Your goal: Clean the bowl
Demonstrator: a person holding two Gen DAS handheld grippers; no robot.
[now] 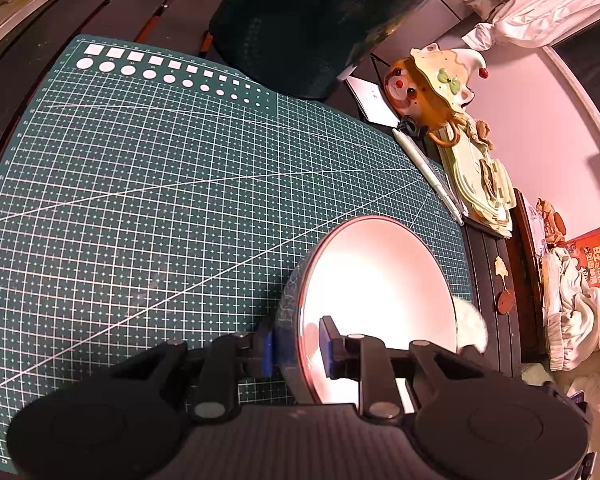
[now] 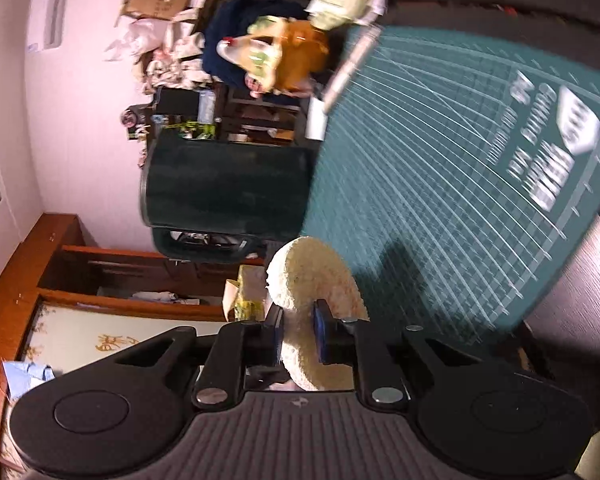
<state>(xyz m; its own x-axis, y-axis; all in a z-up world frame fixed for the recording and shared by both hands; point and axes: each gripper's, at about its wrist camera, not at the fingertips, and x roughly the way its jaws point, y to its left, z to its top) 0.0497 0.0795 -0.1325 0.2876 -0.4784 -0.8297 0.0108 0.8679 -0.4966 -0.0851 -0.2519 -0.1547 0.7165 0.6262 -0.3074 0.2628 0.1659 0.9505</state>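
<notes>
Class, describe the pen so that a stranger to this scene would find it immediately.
Start at the green gridded cutting mat. Along its far right edge, beside the plush bear, lies the pen. It is pale, long and thin, unlike the round bowl nearby.

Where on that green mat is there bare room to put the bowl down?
Most of the mat is bare, from the white shapes printed along its far edge to the left gripper holding the bowl. It is crowded along the right edge: a pen, a doll, and a dark container at the far corner.
</notes>
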